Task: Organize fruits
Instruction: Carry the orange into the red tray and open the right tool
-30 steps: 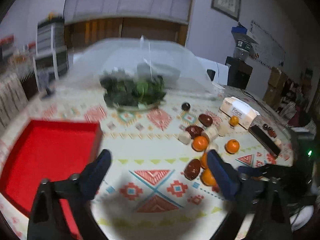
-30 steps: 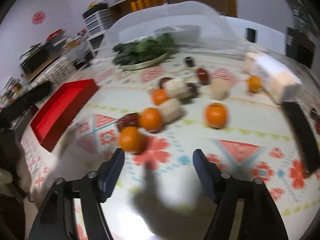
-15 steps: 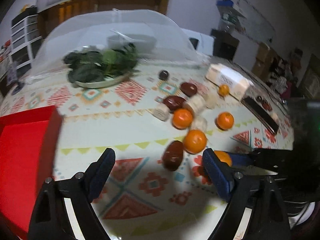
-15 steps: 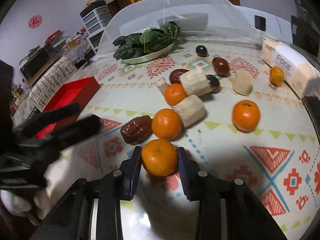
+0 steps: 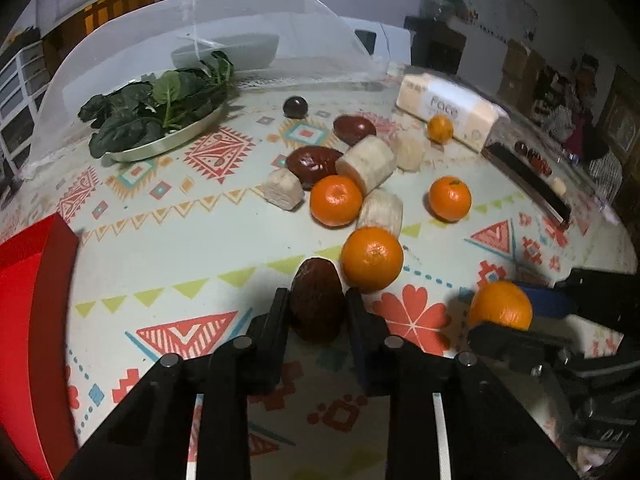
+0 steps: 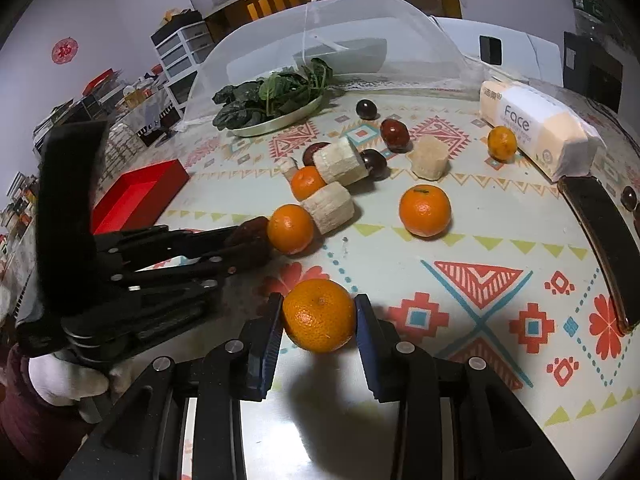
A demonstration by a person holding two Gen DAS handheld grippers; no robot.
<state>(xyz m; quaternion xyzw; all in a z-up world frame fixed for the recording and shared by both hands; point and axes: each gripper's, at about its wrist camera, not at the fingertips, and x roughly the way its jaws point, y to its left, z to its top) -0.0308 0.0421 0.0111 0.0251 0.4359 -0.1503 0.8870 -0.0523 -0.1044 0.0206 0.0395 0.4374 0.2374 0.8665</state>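
Observation:
My left gripper (image 5: 316, 300) is shut on a dark brown date (image 5: 316, 304) that rests on the patterned tablecloth. My right gripper (image 6: 318, 312) is shut on an orange tangerine (image 6: 319, 315); it also shows in the left wrist view (image 5: 500, 310). Several more tangerines (image 5: 372, 258) (image 6: 425, 211), red dates (image 5: 314, 162), dark plums (image 5: 295, 106) and pale banana-like pieces (image 5: 366, 164) lie scattered past both grippers. A red tray (image 5: 24, 320) sits at the left edge; it also shows in the right wrist view (image 6: 136, 196).
A plate of spinach (image 5: 160, 120) stands beside a white mesh food cover (image 5: 208, 32) at the back. A tissue pack (image 6: 536, 128) and a long dark tray (image 6: 604, 236) lie at the right. The left gripper's body (image 6: 120, 268) reaches in from the left.
My left gripper moved forward and closed on the date. My right gripper stays closed on the tangerine, now slightly lifted and nearer the camera.

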